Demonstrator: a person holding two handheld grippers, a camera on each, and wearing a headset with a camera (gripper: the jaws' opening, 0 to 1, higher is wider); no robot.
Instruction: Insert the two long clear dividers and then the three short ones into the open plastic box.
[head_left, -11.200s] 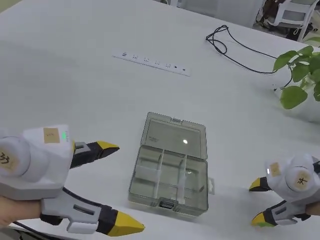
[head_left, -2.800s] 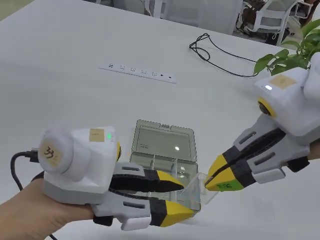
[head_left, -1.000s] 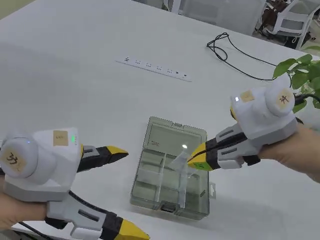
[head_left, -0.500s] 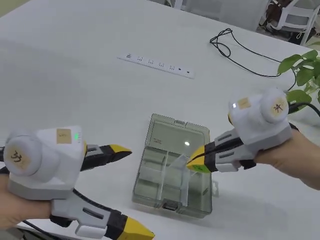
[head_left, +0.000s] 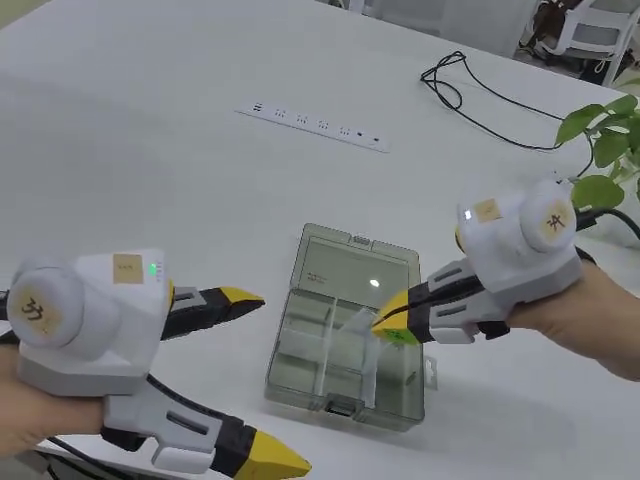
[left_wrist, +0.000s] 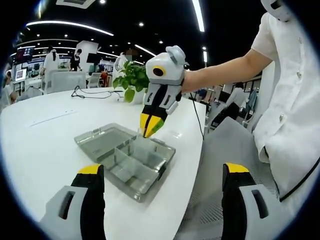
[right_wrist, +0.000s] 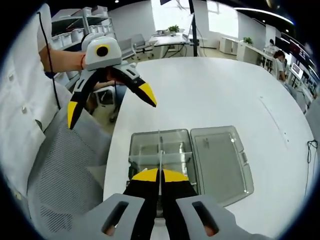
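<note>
Right tongs (head_left: 393, 320) are clamped on a clear divider (head_left: 362, 338) and hold it tilted over the open box (head_left: 340, 405). Its lower edge is down among the compartments; can't tell if it's seated. Other dividers (head_left: 322, 345) stand in the box. Left tongs (head_left: 266, 380) are spread wide and empty, with the box just to their right. The lid (head_left: 357, 262) lies flat on the surface (head_left: 150, 150) beyond the right tips. Farther out: a power strip (head_left: 315, 125), a black cable (head_left: 480, 90), and a plant (head_left: 600, 130) behind the right tongs.
</note>
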